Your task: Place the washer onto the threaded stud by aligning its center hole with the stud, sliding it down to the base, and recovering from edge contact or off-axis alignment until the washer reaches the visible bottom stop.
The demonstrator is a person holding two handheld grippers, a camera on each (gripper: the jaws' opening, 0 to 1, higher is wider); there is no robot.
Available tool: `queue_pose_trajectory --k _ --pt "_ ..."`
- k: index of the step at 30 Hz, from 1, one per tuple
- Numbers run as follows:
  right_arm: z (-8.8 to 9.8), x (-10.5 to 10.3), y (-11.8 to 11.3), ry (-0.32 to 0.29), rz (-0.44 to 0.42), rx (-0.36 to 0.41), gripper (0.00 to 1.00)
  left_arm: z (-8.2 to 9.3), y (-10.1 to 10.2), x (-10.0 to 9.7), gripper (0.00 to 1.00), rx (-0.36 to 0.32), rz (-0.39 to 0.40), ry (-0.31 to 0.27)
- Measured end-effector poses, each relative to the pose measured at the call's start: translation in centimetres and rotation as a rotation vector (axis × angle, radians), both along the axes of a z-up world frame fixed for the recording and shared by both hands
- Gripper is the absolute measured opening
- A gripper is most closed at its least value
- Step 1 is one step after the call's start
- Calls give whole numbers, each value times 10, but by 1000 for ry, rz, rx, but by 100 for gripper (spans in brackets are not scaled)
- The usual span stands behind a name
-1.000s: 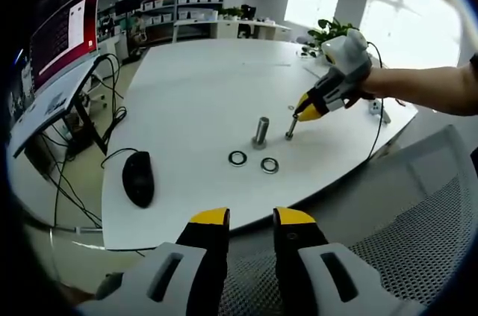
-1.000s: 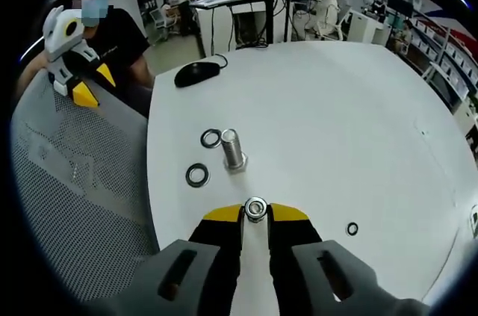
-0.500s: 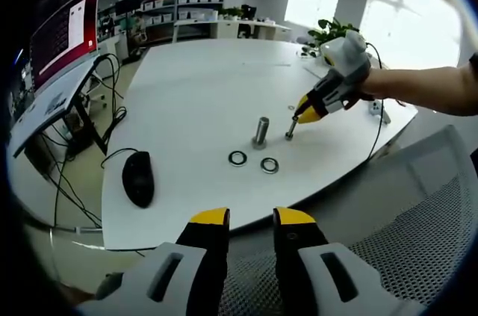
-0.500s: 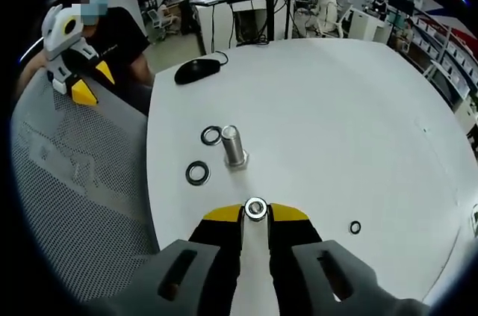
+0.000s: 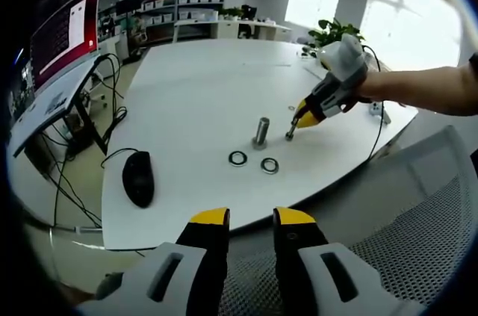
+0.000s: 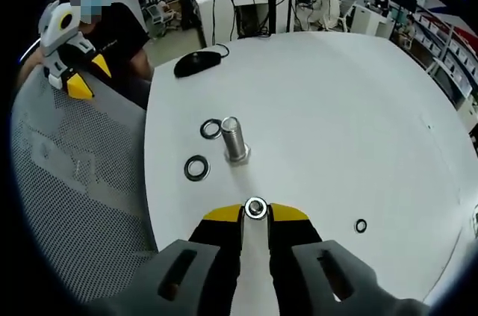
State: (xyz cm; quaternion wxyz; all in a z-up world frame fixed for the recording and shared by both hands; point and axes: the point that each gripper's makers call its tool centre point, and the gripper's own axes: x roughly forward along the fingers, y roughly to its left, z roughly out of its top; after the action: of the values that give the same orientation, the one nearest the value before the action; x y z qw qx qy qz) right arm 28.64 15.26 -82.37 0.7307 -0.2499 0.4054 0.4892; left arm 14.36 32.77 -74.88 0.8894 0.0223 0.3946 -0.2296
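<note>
A large threaded stud (image 5: pixel 261 131) (image 6: pixel 236 140) stands upright on the white table (image 5: pixel 202 92) (image 6: pixel 321 107). Two dark-rimmed washers (image 5: pixel 237 158) (image 5: pixel 269 165) lie flat beside it, also seen as washers (image 6: pixel 211 128) (image 6: pixel 197 168) in the right gripper view. My right gripper (image 5: pixel 301 120) (image 6: pixel 255 215) is shut on a small metal bolt (image 5: pixel 290 131) (image 6: pixel 255 208), held upright just right of the stud with its lower end at the table. My left gripper (image 5: pixel 252 219) (image 6: pixel 88 77) is open and empty, held back over a chair, well short of the table.
A black mouse (image 5: pixel 138 178) (image 6: pixel 197 63) lies near the table edge. A tiny washer (image 6: pixel 361 225) (image 5: pixel 291 107) sits apart on the table. A grey mesh chair back (image 5: pixel 418 241) (image 6: pixel 67 181) stands at the table's near edge. A person sits behind it.
My right gripper has dipped slightly and tilted, keeping the small bolt beside the stud. The left gripper and the washers have not moved.
</note>
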Motion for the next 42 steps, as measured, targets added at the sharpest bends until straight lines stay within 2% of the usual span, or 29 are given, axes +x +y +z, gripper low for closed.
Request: queue_pose_trajectory --k 16,31,42 --pt "-23 1 2 20 25 -53 14 0 0 0 21 0 1 0" --pt "-25 -6 -2 15 29 -91 14 0 -1 0 21 0 -1 0" --pt "-33 1 -6 20 32 -102 14 0 -1 0 21 -1 -1 0"
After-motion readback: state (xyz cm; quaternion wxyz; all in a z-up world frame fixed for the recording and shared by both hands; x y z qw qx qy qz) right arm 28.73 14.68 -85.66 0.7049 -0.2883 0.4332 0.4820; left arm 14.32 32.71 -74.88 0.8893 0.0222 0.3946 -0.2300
